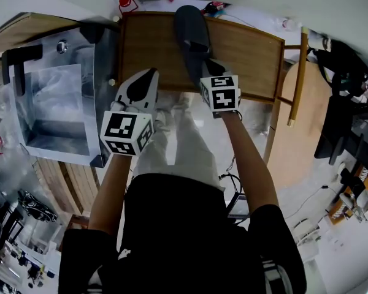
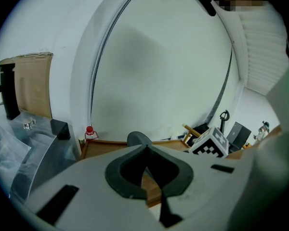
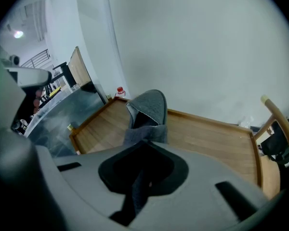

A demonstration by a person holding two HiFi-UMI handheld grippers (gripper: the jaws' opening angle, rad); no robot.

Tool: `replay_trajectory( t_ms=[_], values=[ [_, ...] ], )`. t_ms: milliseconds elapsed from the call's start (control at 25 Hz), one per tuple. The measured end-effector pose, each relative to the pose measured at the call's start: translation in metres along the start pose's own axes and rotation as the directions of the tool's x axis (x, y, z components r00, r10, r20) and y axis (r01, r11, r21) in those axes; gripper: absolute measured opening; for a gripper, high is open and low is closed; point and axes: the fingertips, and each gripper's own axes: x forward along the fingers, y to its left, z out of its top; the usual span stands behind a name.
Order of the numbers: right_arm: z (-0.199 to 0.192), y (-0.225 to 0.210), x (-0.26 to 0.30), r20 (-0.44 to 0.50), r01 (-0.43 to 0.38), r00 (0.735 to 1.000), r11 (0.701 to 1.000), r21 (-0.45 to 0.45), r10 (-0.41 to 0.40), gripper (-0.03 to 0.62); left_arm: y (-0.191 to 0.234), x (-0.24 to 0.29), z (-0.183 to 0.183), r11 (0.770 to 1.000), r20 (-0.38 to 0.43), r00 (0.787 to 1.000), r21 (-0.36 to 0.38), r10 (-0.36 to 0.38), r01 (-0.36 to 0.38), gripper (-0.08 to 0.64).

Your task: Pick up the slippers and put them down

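Note:
A dark grey slipper [image 1: 193,29] is over the wooden table [image 1: 251,48], toe pointing away from me. My right gripper [image 1: 211,67] is shut on its heel end. In the right gripper view the slipper [image 3: 149,112] stands tilted up off the wood, and a fold of its grey fabric runs down between the jaws of the right gripper [image 3: 143,146]. My left gripper [image 1: 148,78] hovers at the table's near edge, left of the slipper, shut with nothing in it. In the left gripper view its tips [image 2: 145,148] meet, and the slipper's toe [image 2: 138,138] shows just past them. I see only one slipper.
The table has a raised wooden rim [image 3: 209,118]. A shiny metal box [image 1: 55,103] stands against its left side. A red-capped bottle [image 1: 126,3] sits at the far left corner. A wooden chair [image 1: 300,72] is at the right; a wall lies beyond.

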Motion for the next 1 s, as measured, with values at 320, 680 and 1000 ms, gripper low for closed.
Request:
replay_trajectory(
  t_ms=[320,680,1000],
  values=[
    [0.010,0.010,-0.040,0.061,0.021,0.998,1.000,0.021,-0.022,0.005,-0.013,-0.019,0.005,0.999,0.007,0.999,0.040,-0.035,0.035,0.005],
    [0.012,0.031,-0.095,0.140,0.073,0.987,0.997,0.039,-0.077,0.005,-0.027,-0.053,0.008,0.991,0.032,0.995,0.091,-0.097,0.094,0.005],
    [-0.013,0.048,-0.142,0.191,0.121,0.972,0.988,0.097,-0.137,0.005,-0.046,-0.085,0.012,0.973,0.065,0.985,0.178,-0.158,0.145,0.005]
  ],
)
